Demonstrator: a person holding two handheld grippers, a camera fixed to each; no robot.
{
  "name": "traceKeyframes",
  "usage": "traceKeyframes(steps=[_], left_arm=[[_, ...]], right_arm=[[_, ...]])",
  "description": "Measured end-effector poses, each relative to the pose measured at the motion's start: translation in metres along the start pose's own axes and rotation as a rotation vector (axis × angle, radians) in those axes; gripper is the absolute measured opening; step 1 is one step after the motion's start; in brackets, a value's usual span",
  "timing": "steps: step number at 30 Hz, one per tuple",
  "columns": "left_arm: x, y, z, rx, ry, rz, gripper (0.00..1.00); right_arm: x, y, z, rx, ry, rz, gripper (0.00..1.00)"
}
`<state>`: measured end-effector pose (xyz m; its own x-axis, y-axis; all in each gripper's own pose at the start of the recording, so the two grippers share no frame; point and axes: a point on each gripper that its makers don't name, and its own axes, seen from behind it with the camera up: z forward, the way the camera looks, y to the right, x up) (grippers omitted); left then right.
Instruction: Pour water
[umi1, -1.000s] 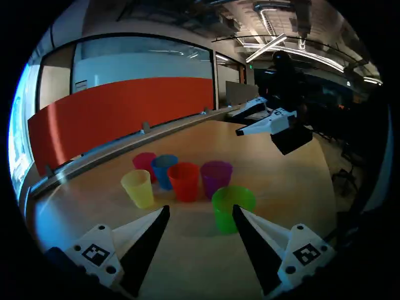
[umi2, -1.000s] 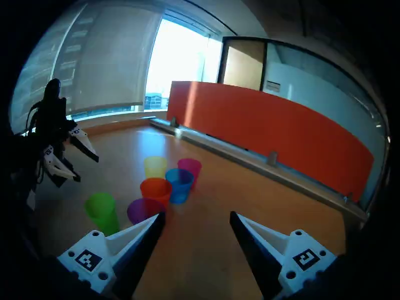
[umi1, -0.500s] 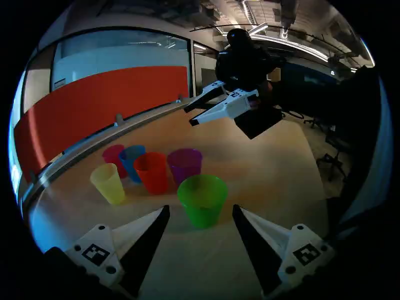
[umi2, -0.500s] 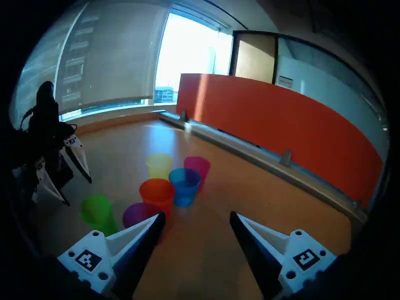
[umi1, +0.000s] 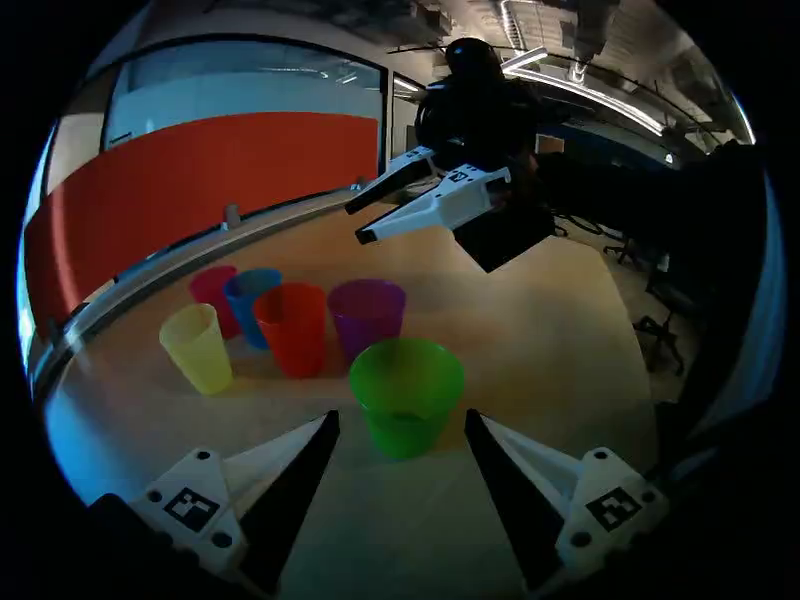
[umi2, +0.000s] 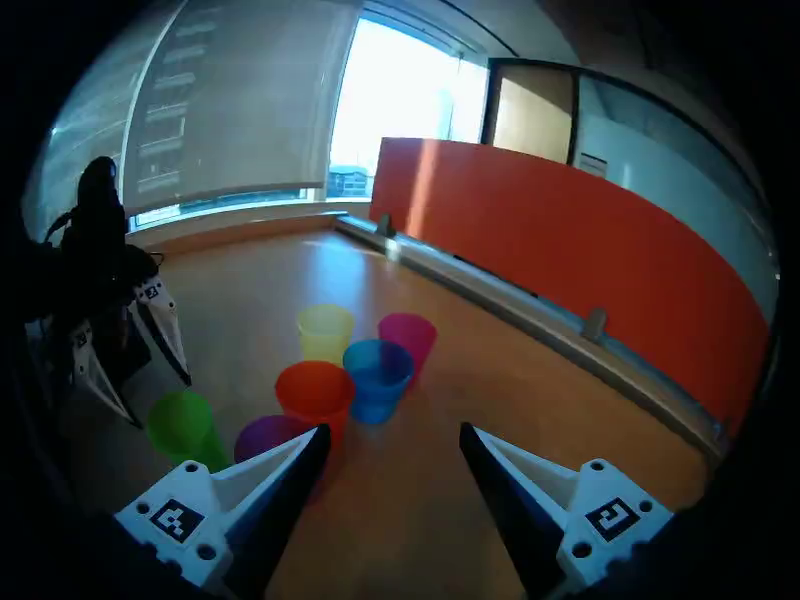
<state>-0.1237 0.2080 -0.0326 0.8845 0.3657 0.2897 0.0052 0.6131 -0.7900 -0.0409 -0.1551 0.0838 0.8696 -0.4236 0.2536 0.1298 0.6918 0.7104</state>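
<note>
Several coloured plastic cups stand clustered on the wooden table (umi1: 560, 330). The green cup (umi1: 407, 395) is nearest my left gripper (umi1: 400, 418), which is open, with the cup just ahead of its fingertips and untouched. Behind it stand the purple cup (umi1: 367, 315), orange cup (umi1: 293, 325), blue cup (umi1: 250, 298), pink cup (umi1: 212, 290) and yellow cup (umi1: 197, 347). My right gripper (umi2: 393, 430) is open and holds nothing, hovering above the table short of the orange cup (umi2: 316, 393) and blue cup (umi2: 378, 375). From the left gripper view, the right gripper (umi1: 355, 225) hangs above the purple cup.
An orange partition (umi2: 600, 250) with a metal rail runs along the table's far edge. A bright window (umi2: 400, 130) lies behind. In the right gripper view the left gripper (umi2: 160, 400) sits by the green cup (umi2: 183, 425). Bare table (umi2: 420, 520) lies before the right gripper.
My left gripper has moved closer to the green cup, which now sits centred before its fingers. The right gripper has drifted nearer over the cup cluster. Both stayed open.
</note>
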Motion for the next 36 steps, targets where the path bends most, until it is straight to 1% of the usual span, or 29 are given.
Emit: traceKeyframes(steps=[3,13,18,25,36], left_arm=[[-0.001,0.001,0.003,-0.006,-0.004,-0.002,0.93],[-0.004,0.006,0.018,-0.025,-0.018,0.013,0.93],[-0.004,0.006,0.022,-0.026,-0.027,0.021,0.93],[-0.004,-0.002,0.026,-0.018,-0.053,0.042,0.93],[-0.001,0.003,0.031,-0.043,-0.071,0.08,0.93]], right_arm=[[-0.001,0.0,0.004,0.005,-0.004,-0.005,1.0],[-0.002,0.003,0.011,0.013,-0.008,-0.012,1.0],[-0.001,0.004,0.015,0.015,-0.01,-0.013,1.0],[-0.002,0.003,0.02,0.021,-0.01,-0.016,1.0],[-0.004,0.005,0.025,0.027,-0.008,-0.016,1.0]])
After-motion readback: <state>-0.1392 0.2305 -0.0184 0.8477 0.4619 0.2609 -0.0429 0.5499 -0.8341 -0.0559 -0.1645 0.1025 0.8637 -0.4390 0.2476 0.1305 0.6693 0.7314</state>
